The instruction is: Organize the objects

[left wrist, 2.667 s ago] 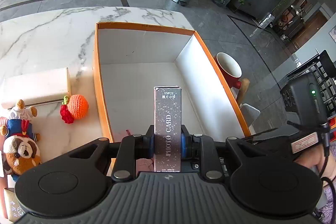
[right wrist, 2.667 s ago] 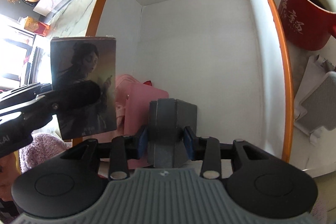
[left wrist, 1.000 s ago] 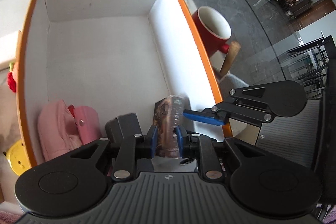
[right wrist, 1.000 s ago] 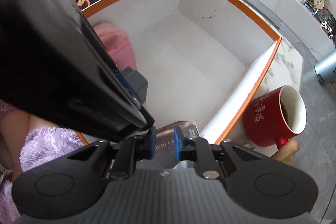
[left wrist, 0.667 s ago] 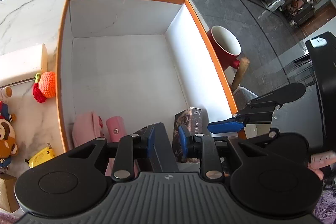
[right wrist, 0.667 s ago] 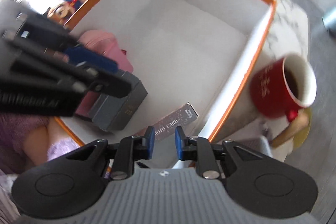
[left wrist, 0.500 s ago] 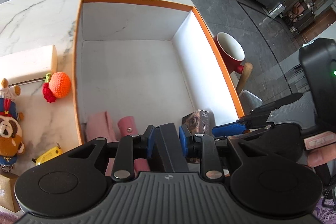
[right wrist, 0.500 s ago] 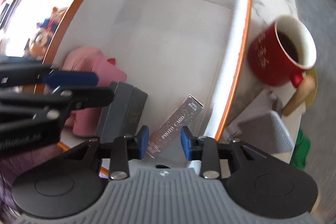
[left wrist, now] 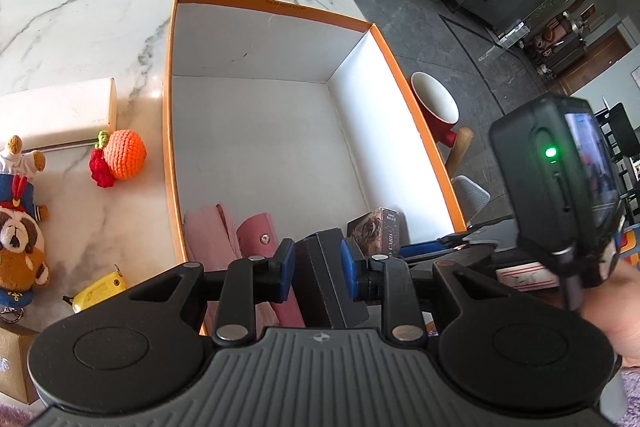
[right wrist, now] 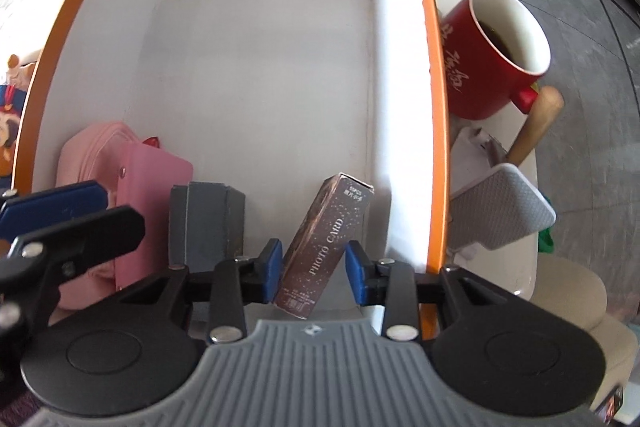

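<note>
The photo card box (right wrist: 320, 243) lies tilted in the near right corner of the orange-rimmed box (right wrist: 430, 75), its far end leaning toward the right wall. It sits between the fingers of the right claw (right wrist: 314, 269); the left pad looks to be against its side, while a gap shows at the right pad, so the claw reads as released. The dark grey box (right wrist: 206, 223) stands just to the left of it, beside a pink pouch (right wrist: 148, 179) in the near left corner.

In the left wrist view, the left claw (left wrist: 318, 269) has its blue pads set close on either side of the dark grey box (left wrist: 324, 275); whether they press on it I cannot tell. A red mug (right wrist: 492, 55) stands on the desk (left wrist: 80, 39) just outside the box's right wall.
</note>
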A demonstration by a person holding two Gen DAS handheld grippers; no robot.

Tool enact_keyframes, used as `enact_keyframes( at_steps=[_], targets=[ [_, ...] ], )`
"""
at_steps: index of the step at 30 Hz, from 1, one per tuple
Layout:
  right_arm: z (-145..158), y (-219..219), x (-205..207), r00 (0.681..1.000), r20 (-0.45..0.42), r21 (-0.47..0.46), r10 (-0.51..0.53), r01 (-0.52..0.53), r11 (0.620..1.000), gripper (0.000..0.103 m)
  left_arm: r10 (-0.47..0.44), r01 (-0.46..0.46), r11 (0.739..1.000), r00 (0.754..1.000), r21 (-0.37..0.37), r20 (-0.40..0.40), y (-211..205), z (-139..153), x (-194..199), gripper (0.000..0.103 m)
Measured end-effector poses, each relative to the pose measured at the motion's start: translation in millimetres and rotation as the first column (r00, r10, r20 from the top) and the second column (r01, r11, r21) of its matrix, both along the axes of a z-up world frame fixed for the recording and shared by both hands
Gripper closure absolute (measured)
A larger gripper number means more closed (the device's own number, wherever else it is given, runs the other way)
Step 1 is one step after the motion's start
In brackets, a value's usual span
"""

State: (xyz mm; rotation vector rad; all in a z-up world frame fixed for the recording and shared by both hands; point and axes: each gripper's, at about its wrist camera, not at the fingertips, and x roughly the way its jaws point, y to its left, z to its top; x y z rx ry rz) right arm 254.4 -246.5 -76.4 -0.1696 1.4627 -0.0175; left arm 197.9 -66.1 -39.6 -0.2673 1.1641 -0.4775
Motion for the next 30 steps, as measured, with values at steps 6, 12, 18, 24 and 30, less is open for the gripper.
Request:
enact_keyframes(
  at_steps=[6, 12, 18, 24, 30],
  targets=[
    [-8, 12, 2, 1.0, 0.012, -0.069, -0.017, 0.018, 0.997, 0.065, 0.02, -0.02, 1.0, 1.0, -0.022, 0.005, 15, 0, 0, 0.074],
    [-23, -5, 3, 0.995, -0.046, 0.037, -0.092, 0.094, 0.995, 0.074, 0.035, -0.034, 0.998, 0.999, -0.043, 0.013, 27, 3, -3, 0.074],
    [-18, -5, -2, 0.999, -0.039, 0.183, 0.01, -0.002, 0.983, 0.075, 0.041, -0.04, 0.998, 0.999, -0.04, 0.012, 29, 2, -3, 0.074],
    [-17, 5, -4, 0.984, -0.04, 0.225, 0.173, -0.16, 0.961, 0.076, 0.045, -0.044, 0.999, 0.999, -0.029, 0.009, 30, 1, -1, 0.074],
    [-8, -3, -5, 0.982, -0.021, 0.277, 0.186, -0.173, 0.945, 0.073, 0.049, -0.048, 0.999, 0.999, -0.017, 0.01, 29, 1, -2, 0.074]
  ],
)
